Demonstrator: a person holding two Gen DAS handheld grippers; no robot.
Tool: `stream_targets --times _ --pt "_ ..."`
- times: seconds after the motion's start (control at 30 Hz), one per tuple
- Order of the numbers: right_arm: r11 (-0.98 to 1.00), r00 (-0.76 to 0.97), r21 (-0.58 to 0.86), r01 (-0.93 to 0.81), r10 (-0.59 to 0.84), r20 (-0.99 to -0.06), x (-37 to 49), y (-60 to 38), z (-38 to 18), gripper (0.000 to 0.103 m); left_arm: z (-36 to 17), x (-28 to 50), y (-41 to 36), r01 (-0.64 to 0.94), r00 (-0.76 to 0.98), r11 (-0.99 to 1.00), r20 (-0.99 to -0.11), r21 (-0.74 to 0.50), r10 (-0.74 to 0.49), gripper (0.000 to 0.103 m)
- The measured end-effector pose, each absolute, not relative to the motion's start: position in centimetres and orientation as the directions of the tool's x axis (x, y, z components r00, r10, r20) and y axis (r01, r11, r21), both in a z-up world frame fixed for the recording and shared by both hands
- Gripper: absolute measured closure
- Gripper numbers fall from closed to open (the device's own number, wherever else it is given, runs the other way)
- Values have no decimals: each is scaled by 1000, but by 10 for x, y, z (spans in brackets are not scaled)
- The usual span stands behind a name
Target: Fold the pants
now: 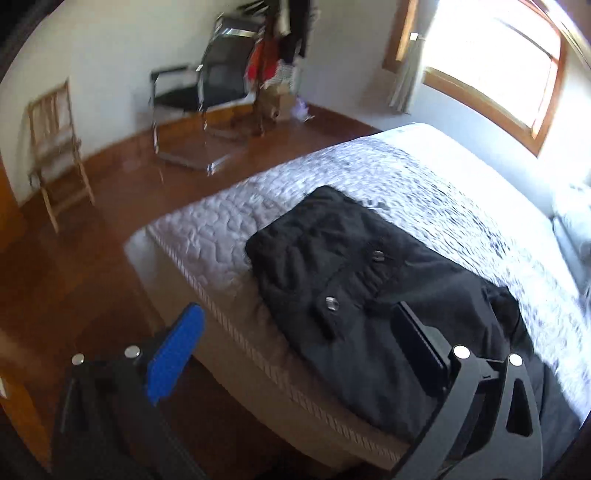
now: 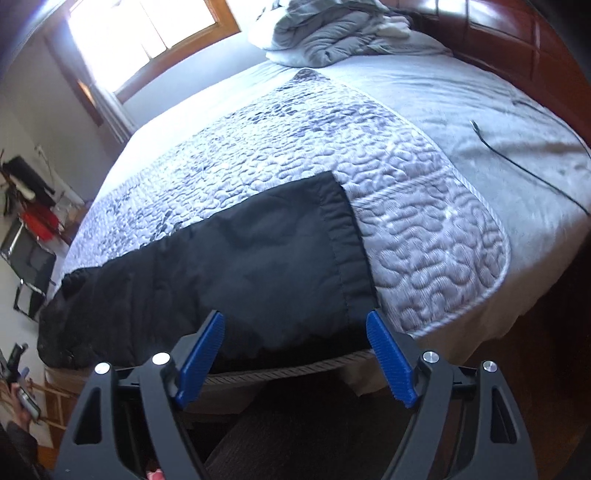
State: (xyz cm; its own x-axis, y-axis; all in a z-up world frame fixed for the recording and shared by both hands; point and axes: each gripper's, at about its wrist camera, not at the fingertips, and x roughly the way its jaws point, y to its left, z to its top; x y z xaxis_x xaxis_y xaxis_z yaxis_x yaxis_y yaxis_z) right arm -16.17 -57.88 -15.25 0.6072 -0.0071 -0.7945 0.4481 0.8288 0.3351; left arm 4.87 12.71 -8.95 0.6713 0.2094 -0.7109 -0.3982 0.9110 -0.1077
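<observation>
Pants (image 1: 354, 280), black, lay stretched along the near edge of the bed (image 1: 207, 243), and I read them as folded once lengthwise, legs stacked, though I could not see every layer. From my left gripper (image 1: 295, 354) the waist end sat at about one o'clock, its two metal snaps facing up and the waistband reaching toward the corner of the mattress. My jaws on that side stood spread wide with nothing between them: the blue pad hung out over the wooden floor (image 1: 92, 280) at nine o'clock, the dark finger over the fabric at three. Whether that finger brushed the cloth I could not tell. Beyond the bed, at eleven o'clock, stood a black chair (image 1: 207, 88) and a wooden folding chair (image 1: 55, 140).

From my right gripper (image 2: 295, 354) the hem end filled twelve o'clock, its stitched cuff edge running up toward one o'clock across the quilted cover (image 2: 424, 206). My jaws there were also parted, the two blue pads (image 2: 203, 354) flanking the lower edge of the leg without pressing on it. Heaped bedding (image 2: 332, 33) sat far off at twelve, a thin cable (image 2: 524, 166) at two.

So I judged the lengthwise fold done and both ends let go. Still to do, as I saw it: bring hem to waist, perhaps again, then smooth the bundle.
</observation>
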Motion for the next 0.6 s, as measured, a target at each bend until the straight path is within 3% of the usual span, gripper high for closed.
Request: stream_targets --times 0.17,0.3,0.37,0.43,0.57,0.6 --pt "804 619 395 444 44 -784 -167 -590 -161 32 -75 54 59 -274 735 960 -657 -62 168 3" --pt "804 551 345 485 25 -834 -160 -595 -185 33 -96 69 11 -149 691 989 -714 13 113 3" --pt "778 554 399 486 79 -829 -157 -604 -199 51 -117 81 -6 -88 629 994 -769 71 111 3" --pt "761 552 422 493 101 -828 -154 -611 -206 54 -138 92 -13 -58 576 991 -807 116 129 3" --pt "773 596 438 458 98 -797 -147 -619 -196 78 -164 103 -17 -47 520 986 -839 159 160 3" --pt "777 613 449 442 104 -783 -144 -622 -189 78 -167 106 -17 -57 515 988 -844 145 153 2"
